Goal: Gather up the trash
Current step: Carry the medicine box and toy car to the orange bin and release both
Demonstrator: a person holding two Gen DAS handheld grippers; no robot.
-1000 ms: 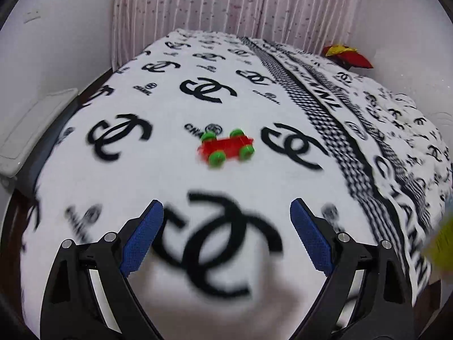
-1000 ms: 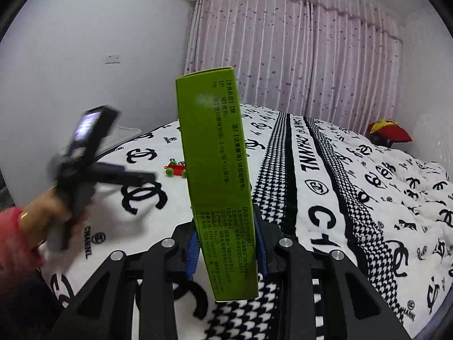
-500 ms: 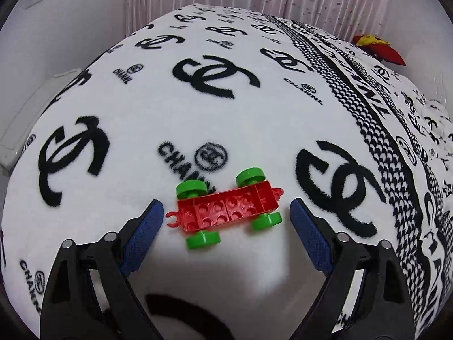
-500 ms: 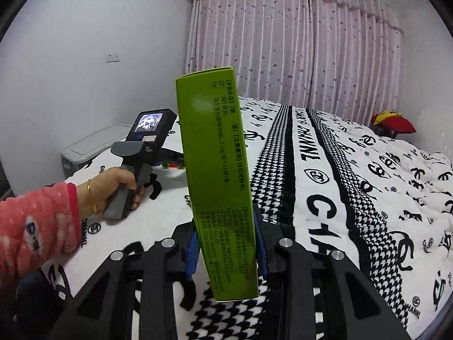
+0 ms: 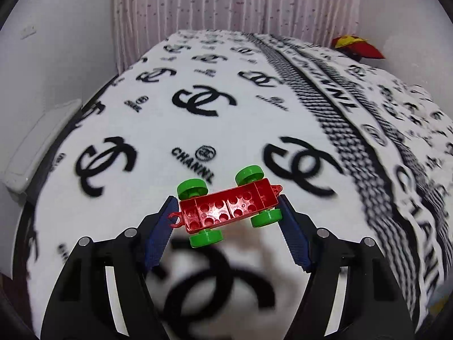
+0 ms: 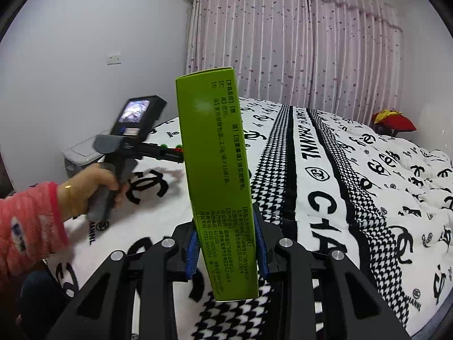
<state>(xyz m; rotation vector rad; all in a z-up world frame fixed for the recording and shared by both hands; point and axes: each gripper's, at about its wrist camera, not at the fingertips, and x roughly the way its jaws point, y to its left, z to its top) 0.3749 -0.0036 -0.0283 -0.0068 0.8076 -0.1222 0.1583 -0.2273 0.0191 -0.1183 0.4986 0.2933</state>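
A red toy brick car with green wheels (image 5: 228, 209) lies upside down between my left gripper's blue pads. My left gripper (image 5: 226, 206) is shut on it and holds it above the white blanket with black logos (image 5: 203, 130). My right gripper (image 6: 226, 236) is shut on a tall green carton (image 6: 218, 175) and holds it upright over the bed. In the right wrist view the left gripper's handle and screen (image 6: 133, 138) show at the left, held by a hand in a pink sleeve; the toy car (image 6: 172, 149) peeks out beside the carton.
A red and yellow cushion (image 5: 358, 46) (image 6: 395, 121) lies at the bed's far right. A grey lidded bin (image 6: 82, 153) (image 5: 39, 144) stands on the floor left of the bed. Pink curtains (image 6: 297, 56) hang behind. A checked black band (image 6: 286, 170) runs along the blanket.
My left gripper's pads closed on the toy car and lifted it off the blanket. The right gripper kept the green carton still.
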